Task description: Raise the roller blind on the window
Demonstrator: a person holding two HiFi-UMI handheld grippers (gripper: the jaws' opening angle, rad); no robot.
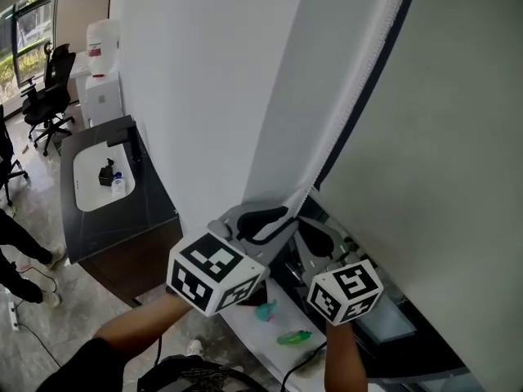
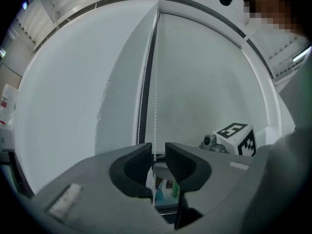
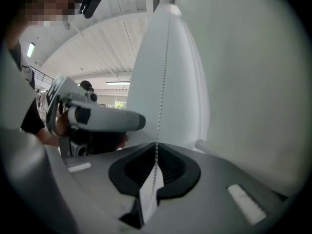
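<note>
The pale roller blind (image 1: 441, 137) hangs at the right, and its white bead chain (image 1: 353, 109) runs down its edge to both grippers. My left gripper (image 1: 274, 217) is open. In the left gripper view the bead chain (image 2: 155, 96) hangs in the gap of the left gripper (image 2: 157, 155), and the pads do not press on it. My right gripper (image 1: 315, 233) sits just right of it and a little lower. In the right gripper view the right gripper (image 3: 156, 161) is shut on the bead chain (image 3: 163, 82), which rises taut from the jaws.
A white wall pillar (image 1: 204, 96) stands left of the blind. Below are a window sill (image 1: 245, 321) with small green items, a dark counter (image 1: 98, 219), office chairs (image 1: 49, 96), a water dispenser (image 1: 102, 72) and a person's legs (image 1: 20, 243).
</note>
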